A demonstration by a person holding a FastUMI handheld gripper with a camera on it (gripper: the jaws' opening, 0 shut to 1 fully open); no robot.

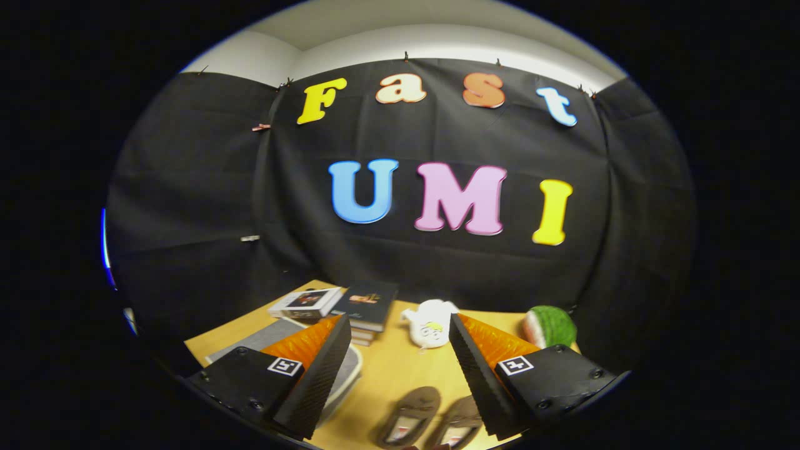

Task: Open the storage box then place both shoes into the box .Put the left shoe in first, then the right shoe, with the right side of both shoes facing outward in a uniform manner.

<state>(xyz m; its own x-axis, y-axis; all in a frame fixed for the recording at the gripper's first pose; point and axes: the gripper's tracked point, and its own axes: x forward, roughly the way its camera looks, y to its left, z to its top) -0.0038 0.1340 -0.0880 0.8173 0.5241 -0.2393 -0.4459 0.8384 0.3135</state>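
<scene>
The tongs [396, 350] are raised above the bench [387, 375], fingers spread wide and holding nothing, with both shoes [409, 417] below between them and the storage box [347, 375] beside one finger.

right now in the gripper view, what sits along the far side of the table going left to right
white box → stack of dark books → white plush toy → green watermelon-slice toy. The gripper is open above the table, with the two shoes lying between its fingers.
</scene>
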